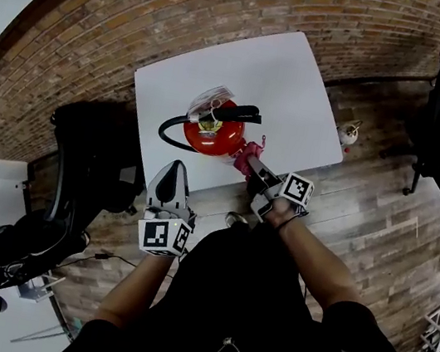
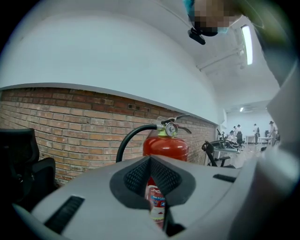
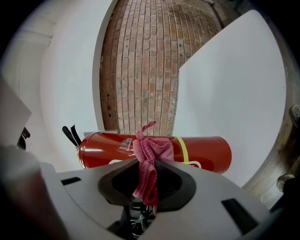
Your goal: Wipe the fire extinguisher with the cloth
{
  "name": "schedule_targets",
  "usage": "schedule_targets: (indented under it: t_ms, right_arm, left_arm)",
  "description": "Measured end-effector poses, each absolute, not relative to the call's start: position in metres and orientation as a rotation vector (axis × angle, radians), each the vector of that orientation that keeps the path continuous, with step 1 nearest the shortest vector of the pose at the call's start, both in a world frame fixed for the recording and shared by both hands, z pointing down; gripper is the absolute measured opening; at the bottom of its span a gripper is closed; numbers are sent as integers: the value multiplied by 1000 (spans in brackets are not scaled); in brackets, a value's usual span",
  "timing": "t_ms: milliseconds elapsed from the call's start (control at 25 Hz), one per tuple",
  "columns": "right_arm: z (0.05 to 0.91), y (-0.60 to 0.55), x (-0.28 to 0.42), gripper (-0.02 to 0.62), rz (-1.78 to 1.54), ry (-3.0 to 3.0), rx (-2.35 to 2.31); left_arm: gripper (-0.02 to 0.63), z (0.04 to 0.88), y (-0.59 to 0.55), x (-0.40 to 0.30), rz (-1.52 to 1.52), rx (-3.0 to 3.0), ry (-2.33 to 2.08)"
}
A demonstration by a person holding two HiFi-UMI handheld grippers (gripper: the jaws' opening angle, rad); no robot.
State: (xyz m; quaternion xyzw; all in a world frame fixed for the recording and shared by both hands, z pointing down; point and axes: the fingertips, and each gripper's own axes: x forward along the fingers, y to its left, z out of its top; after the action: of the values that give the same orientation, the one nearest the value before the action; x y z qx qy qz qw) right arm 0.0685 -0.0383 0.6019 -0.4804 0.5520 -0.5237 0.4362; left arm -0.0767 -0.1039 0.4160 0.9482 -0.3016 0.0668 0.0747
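Cloth (image 3: 152,150) clamped in R tool (image 3: 149,165) by extinguisher (image 3: 206,152); L tool (image 2: 151,161) jaws together.

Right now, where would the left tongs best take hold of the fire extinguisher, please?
Probably the black handle atop the fire extinguisher, from the left: its upright body looks too wide, and the right tongs hold the cloth at its right side.

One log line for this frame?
left gripper: shut, empty | right gripper: shut on pink cloth | pink cloth: at fire extinguisher side | fire extinguisher: upright on white table
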Motion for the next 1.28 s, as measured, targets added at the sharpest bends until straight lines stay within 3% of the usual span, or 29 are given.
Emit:
schedule_targets:
  t_ms: [1280]
  right_arm:
    - [457, -32, 64, 97, -1127, 1352, -1073]
  left_arm:
    - [29, 362, -89, -76, 53, 2912, -861]
